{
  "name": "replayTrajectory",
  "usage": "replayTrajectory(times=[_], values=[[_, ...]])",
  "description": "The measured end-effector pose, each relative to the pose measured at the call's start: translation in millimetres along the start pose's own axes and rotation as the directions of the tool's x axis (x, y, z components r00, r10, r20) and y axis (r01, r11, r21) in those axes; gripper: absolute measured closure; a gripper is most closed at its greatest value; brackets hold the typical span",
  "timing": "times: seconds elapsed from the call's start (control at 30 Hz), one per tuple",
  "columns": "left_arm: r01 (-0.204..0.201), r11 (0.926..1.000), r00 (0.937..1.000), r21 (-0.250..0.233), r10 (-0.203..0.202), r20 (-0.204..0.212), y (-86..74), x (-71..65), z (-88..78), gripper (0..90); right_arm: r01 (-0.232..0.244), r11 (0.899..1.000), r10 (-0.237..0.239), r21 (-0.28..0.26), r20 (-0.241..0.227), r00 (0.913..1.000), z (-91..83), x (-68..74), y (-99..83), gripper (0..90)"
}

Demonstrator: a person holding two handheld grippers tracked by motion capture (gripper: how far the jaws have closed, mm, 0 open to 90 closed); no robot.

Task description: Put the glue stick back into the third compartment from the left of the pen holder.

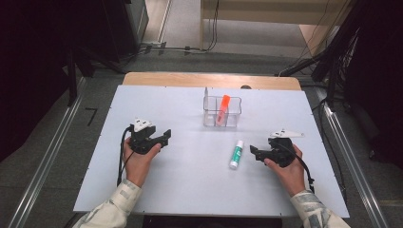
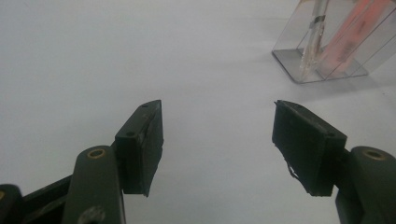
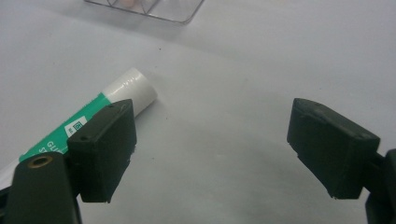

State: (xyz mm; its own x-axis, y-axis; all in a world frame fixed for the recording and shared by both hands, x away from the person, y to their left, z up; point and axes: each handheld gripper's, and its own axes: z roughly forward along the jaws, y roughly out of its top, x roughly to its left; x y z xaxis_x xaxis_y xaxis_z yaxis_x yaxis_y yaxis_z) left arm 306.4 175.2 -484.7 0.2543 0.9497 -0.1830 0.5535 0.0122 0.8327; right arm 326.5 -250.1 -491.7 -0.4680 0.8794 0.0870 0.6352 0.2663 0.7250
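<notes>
A green and white glue stick (image 1: 236, 154) lies flat on the white table top (image 1: 190, 185), right of centre. Behind it stands a clear box (image 1: 236, 110) that holds an orange marker (image 1: 223, 108) and a thin clear pen (image 1: 206, 99). My left gripper (image 1: 167, 135) rests on the table at the left, open, with bare table between its jaws (image 2: 217, 112); the box (image 2: 299, 70) is ahead to its right. My right gripper (image 1: 254, 153) is open just right of the glue stick. In the right gripper view the stick (image 3: 128, 88) lies beside and partly behind one jaw, outside the gap (image 3: 210, 112).
The table's wooden far edge (image 1: 209, 80) shows behind the white top. Dark stands and cables lie on the floor beyond it. Metal rails (image 1: 47, 161) run along both sides of the table.
</notes>
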Motion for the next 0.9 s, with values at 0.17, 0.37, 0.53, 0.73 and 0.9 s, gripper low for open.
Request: replayTrajectory(times=[0.17, 0.37, 0.53, 0.73, 0.9], values=[[-0.007, 0.9999, 1.0, 0.01, 0.007, -0.002, -0.8, 0.6, 0.4, 33.7, 0.0, 1.0, 0.0, 0.003, -0.007, 1.0, 0.5, 6.3, 0.1, 13.9], [-0.011, 0.9998, 0.9999, 0.017, 0.011, -0.003, -1.4, -0.4, 1.3, 32.0, 0.009, 1.0, -0.009, 0.005, -0.02, 0.9998, 3.9, 15.2, 0.5, 13.8], [-0.012, 0.9998, 0.9999, 0.017, 0.012, -0.004, -1.5, -0.3, 1.4, 31.1, 0.005, 1.0, -0.005, 0.005, -0.023, 0.9997, 6.7, 22.0, 1.9, 13.6], [-0.013, 0.9996, 0.9999, 0.023, 0.013, 0.003, -2.1, -1.4, 3.3, 29.9, -0.006, 1.0, 0.006, 0.006, -0.021, 0.9998, 12.8, 30.7, 4.3, 12.6], [-0.013, 0.9997, 0.9999, 0.022, 0.013, -0.002, -1.9, -0.6, 2.8, 29.9, -0.018, 1.0, 0.019, 0.007, -0.02, 0.9996, 18.5, 40.6, 7.0, 11.9]])
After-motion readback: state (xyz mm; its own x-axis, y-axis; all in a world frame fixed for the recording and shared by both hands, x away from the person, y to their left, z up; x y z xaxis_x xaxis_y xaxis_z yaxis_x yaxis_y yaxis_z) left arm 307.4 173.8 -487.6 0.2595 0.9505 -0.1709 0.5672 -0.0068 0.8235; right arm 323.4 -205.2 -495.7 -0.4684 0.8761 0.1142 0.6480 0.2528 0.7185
